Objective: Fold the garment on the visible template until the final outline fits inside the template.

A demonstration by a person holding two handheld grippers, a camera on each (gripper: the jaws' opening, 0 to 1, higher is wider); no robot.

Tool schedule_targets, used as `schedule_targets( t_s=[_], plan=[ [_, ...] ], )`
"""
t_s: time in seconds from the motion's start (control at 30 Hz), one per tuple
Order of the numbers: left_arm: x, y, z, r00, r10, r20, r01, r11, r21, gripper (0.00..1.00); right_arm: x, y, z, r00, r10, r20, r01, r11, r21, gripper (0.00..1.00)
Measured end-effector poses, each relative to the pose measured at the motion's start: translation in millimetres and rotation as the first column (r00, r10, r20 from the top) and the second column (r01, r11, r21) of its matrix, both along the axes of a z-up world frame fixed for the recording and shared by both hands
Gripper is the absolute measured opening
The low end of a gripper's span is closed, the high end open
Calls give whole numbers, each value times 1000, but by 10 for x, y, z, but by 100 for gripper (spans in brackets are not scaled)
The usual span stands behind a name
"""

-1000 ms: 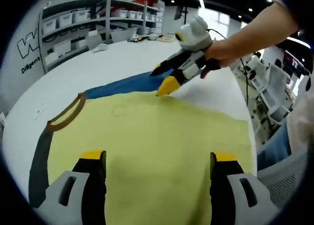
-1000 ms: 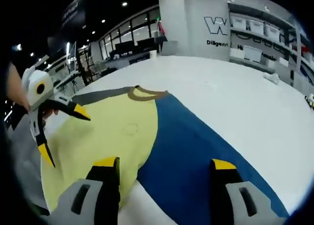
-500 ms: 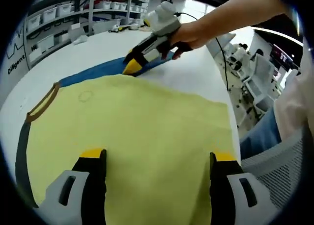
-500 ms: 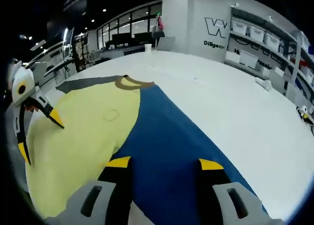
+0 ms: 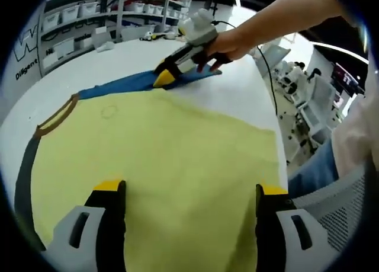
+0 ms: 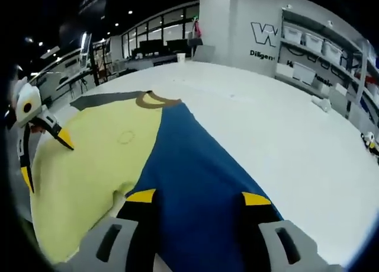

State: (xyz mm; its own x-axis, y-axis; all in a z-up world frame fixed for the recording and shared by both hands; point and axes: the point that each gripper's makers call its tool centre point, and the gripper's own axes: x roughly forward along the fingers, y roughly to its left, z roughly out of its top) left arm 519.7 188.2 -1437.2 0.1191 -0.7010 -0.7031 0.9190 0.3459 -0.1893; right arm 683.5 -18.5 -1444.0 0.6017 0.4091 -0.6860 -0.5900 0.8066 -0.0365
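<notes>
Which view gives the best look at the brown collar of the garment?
The right gripper view: the brown collar shows as a full curved band at the top of the yellow garment, beside the blue panel. In the left gripper view the collar appears as a thinner strip near the left edge, more distorted.

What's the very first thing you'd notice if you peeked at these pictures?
The big pale yellow garment with a brown collar spread flat on the white table catches the eye first, in front of the left gripper. Next comes its long blue part, running out ahead of the right gripper, whose yellow-tipped jaws are spread over it. Beyond the table stands a wall of grey shelves with white bins.
</notes>
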Motion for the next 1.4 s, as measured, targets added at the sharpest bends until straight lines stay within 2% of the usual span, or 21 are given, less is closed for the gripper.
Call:
schedule_targets(
  t_s=[0.03, 0.1, 0.13, 0.23, 0.27, 0.4, 0.43, 0.47, 0.5, 0.53, 0.6, 0.8, 1.0, 1.17, 1.23, 1.3, 1.4],
  plan=[
    [7, 26, 11, 1000, 10, -2, -10, 1000, 1, 85, -20, -26, 31, 1000, 4, 16, -4, 1000, 3, 44],
    [11, 74, 33, 1000, 11, 15, -11, 1000, 2, 84, -108, -175, 50, 999, -38, 3, 38, 999, 22, 44],
    [5, 95, 39, 1000, 14, 15, -14, 1000, 5, 84, -167, -238, 77, 998, -69, 0, 69, 996, 58, 44],
    [-5, 130, 33, 1000, 27, 7, -27, 1000, 6, 84, -363, -467, 60, 994, -111, -19, 112, 993, 41, 40],
    [-8, 133, 25, 1000, 30, 5, -30, 1000, 8, 84, -426, -549, 50, 986, -161, -37, 163, 984, 71, 41],
    [-44, 164, -24, 999, 39, -13, -39, 999, 23, 85, -622, -771, 63, 959, -275, -68, 280, 957, 72, 41],
    [-53, 168, -22, 999, 38, -10, -38, 999, 20, 85, -572, -829, 91, 957, -287, -35, 289, 954, 84, 39],
    [-55, 167, -18, 999, 38, -8, -38, 999, 19, 86, -589, -927, 70, 943, -329, -46, 331, 941, 72, 37],
    [-56, 169, -17, 999, 39, -7, -39, 999, 19, 86, -594, -953, 79, 940, -338, -46, 340, 937, 79, 37],
    [-51, 167, -21, 999, 39, -6, -39, 999, 18, 86, -585, -974, 81, 940, -338, -42, 340, 937, 78, 38],
    [-49, 168, -22, 999, 39, -2, -39, 999, 18, 86, -586, -1035, 59, 956, -293, -14, 293, 956, -4, 34],
    [-45, 170, -28, 999, 48, 0, -48, 999, 11, 86, -428, -1135, 56, 955, -296, -10, 296, 955, 14, 39],
    [-37, 179, -21, 998, 63, 4, -63, 998, 1, 85, -431, -1238, 57, 954, -299, -18, 299, 954, 17, 46],
    [-22, 184, 13, 996, 81, -26, -81, 997, -4, 86, -404, -1275, 58, 951, -303, -59, 303, 953, -18, 46],
    [82, 246, 107, 993, 116, -5, -116, 993, -21, 86, -403, -1202, 108, 955, -294, -51, 294, 956, 2, 46],
    [240, 360, 235, 987, 160, 34, -159, 987, -38, 85, -407, -1099, 148, 965, -261, -37, 261, 965, -13, 48],
    [508, 658, 359, 967, 247, 71, -244, 969, -44, 85, -363, -837, 258, 976, -218, -8, 218, 975, 28, 50]
  ],
)
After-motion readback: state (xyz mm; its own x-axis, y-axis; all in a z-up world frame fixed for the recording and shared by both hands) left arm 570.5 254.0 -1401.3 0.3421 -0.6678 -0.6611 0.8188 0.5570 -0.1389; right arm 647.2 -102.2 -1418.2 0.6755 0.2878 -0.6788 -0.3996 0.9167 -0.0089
